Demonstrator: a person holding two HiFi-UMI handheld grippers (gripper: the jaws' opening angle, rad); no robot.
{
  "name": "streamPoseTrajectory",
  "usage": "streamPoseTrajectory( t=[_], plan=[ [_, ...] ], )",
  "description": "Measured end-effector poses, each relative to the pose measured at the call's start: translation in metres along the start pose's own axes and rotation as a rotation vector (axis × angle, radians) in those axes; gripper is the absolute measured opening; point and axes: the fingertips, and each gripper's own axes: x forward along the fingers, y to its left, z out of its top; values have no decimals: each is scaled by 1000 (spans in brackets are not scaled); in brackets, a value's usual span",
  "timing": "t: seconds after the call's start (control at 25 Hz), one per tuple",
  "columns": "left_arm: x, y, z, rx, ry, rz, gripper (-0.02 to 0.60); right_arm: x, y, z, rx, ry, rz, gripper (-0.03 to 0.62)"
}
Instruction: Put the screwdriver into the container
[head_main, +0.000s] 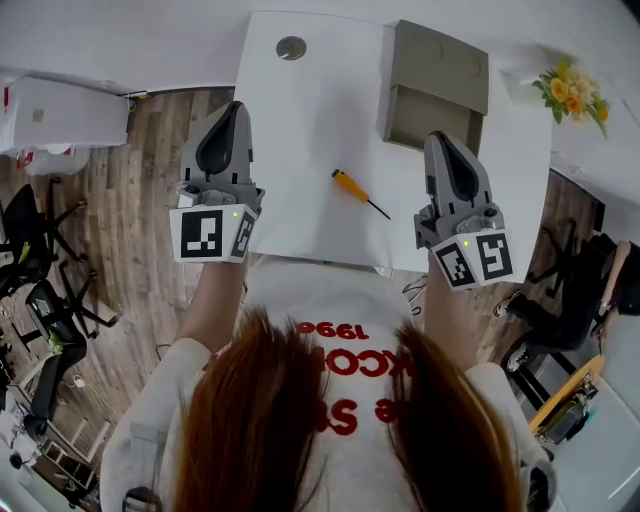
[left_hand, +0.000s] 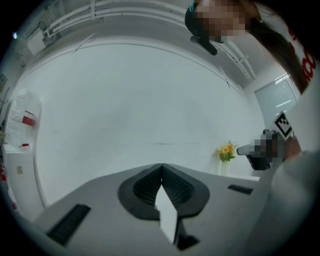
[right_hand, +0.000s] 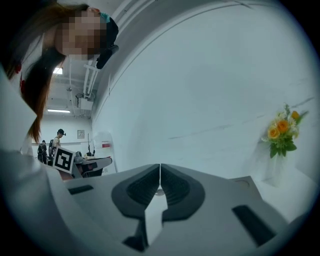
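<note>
Screwdriver, head view: flat on the white table, yellow handle pointing far-left, tip near-right. Closer tool, probably: right gripper, near, right of its tip; left gripper well apart, left of its handle; container beyond it, to the right. Left gripper view: jaws pressed together, nothing between, screwdriver unseen. Right gripper view: jaws likewise together and empty, screwdriver out of frame.

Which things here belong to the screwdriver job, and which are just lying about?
Job in hand: screwdriver, lying on the white table; grey container; left gripper and right gripper, both shut and empty.

Lying about: flower bouquet; round grey disc at the table's far edge; office chairs.
</note>
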Motion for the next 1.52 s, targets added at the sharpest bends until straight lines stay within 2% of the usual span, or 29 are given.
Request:
streamPoseTrajectory(
  t=[0.32,0.44,0.48,0.56,0.8,1.04,1.24,1.32,1.4,1.52],
  plan=[
    [6,-5,-28,-22,56,-49,8,23,11,-48,35,116,26,8],
    [3,-8,-38,-39,65,-72,8,31,21,-78,47,189,71,12],
    [2,-8,-42,-40,74,-75,8,32,24,-92,51,227,91,35],
    [0,-8,-50,-45,95,-75,8,35,30,-122,63,315,125,119],
    [-7,-5,-67,-61,133,-73,8,34,46,-195,89,506,207,180],
    [-12,-4,-76,-64,159,-67,8,24,61,-245,-8,666,287,196],
    [-22,-3,-81,-61,173,-56,8,18,73,-266,-164,766,341,195],
    [-25,0,-83,-64,182,-49,8,18,75,-273,-259,810,352,184],
    [-26,3,-84,-64,189,-40,8,18,74,-279,-355,854,354,130],
    [-28,6,-82,-58,189,-29,8,19,73,-282,-369,883,344,127]
  ],
)
